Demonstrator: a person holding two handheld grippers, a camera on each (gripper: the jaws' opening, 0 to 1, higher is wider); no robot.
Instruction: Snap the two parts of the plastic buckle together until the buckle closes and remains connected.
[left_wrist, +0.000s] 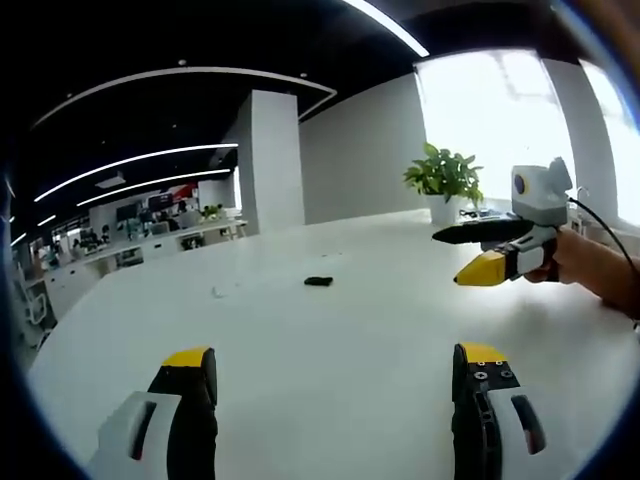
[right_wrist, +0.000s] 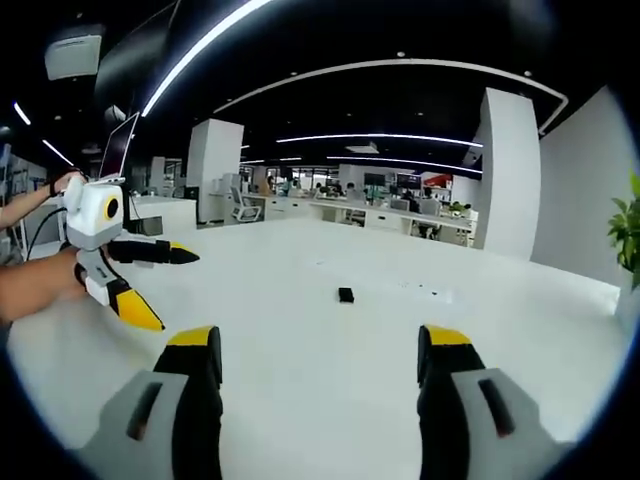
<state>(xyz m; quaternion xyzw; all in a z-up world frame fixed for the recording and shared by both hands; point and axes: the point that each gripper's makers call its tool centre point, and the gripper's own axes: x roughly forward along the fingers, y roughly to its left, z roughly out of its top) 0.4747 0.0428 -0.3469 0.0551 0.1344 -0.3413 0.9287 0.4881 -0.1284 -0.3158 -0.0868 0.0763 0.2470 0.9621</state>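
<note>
A small black buckle piece (left_wrist: 318, 281) lies alone on the white table (left_wrist: 330, 330), far ahead of my left gripper (left_wrist: 335, 365), whose jaws stand open and empty. It is too small to tell whether it is one part or two. My right gripper (left_wrist: 452, 258) comes in from the right, held by a hand above the table, open and empty. In the right gripper view the same buckle piece (right_wrist: 345, 295) lies well beyond my open right gripper (right_wrist: 320, 345). My left gripper (right_wrist: 177, 290) hangs at the left there, jaws spread.
A potted plant (left_wrist: 445, 175) stands at the table's far edge near a bright window. A tiny pale scrap (left_wrist: 217, 292) lies left of the buckle. A white pillar (left_wrist: 272, 160) and office desks stand behind. A person's forearm (right_wrist: 35, 280) holds the left gripper.
</note>
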